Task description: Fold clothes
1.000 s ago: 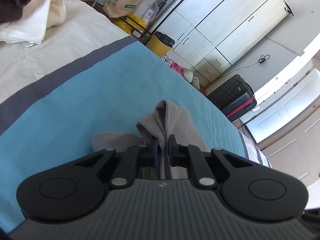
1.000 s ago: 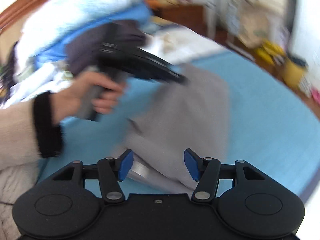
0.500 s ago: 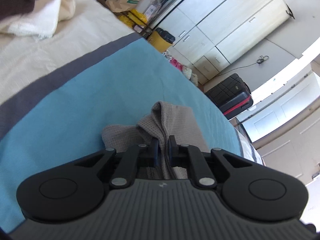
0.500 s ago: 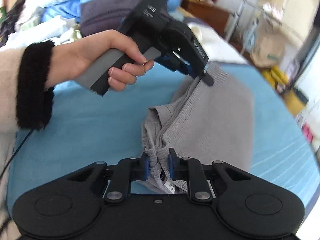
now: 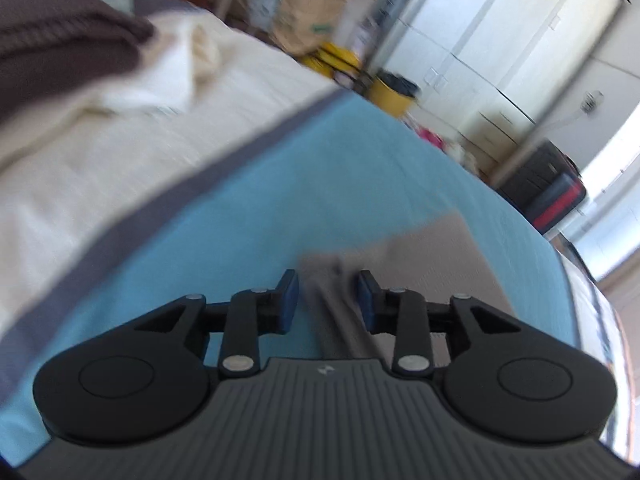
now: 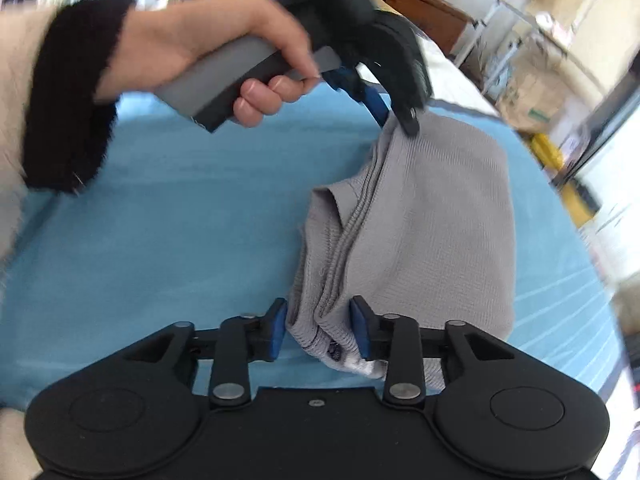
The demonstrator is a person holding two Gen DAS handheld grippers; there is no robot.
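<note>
Between the blue pads of the right gripper [image 6: 318, 330], jaws stand partly apart w/ the near bunched edge of the grey knit garment [image 6: 432, 216] lying in the gap; cloth touches both pads, but jaws not clamped down on it. Left gripper [image 5: 328, 300], own view: jaws likewise apart, a ridge of the same grey fabric [image 5: 420, 256] running between the pads w/o being pinched; view is motion-blurred, so contact w/ pads cannot be told. Right wrist view shows the left gripper [image 6: 400, 120] at the garment's far corner, tip touching cloth; jaw state not readable from that angle. Person's hand [image 6: 224, 52] wraps the grey handle, black fuzzy cuff [image 6: 68, 96] over a cream sleeve.

Garment lies folded over on the blue bedspread [image 6: 180, 220], mid-bed, long folded seam running from right gripper toward left gripper.

Beyond: grey band [image 5: 168, 204] borders the blue, then cream cover [image 5: 100, 152] w/ a brown knit item [image 5: 60, 40] on it. Far side of room: white cabinets [image 5: 500, 32], yellow bin [image 5: 392, 92], black-and-red suitcase [image 5: 548, 196], paper bag [image 6: 528, 100].
</note>
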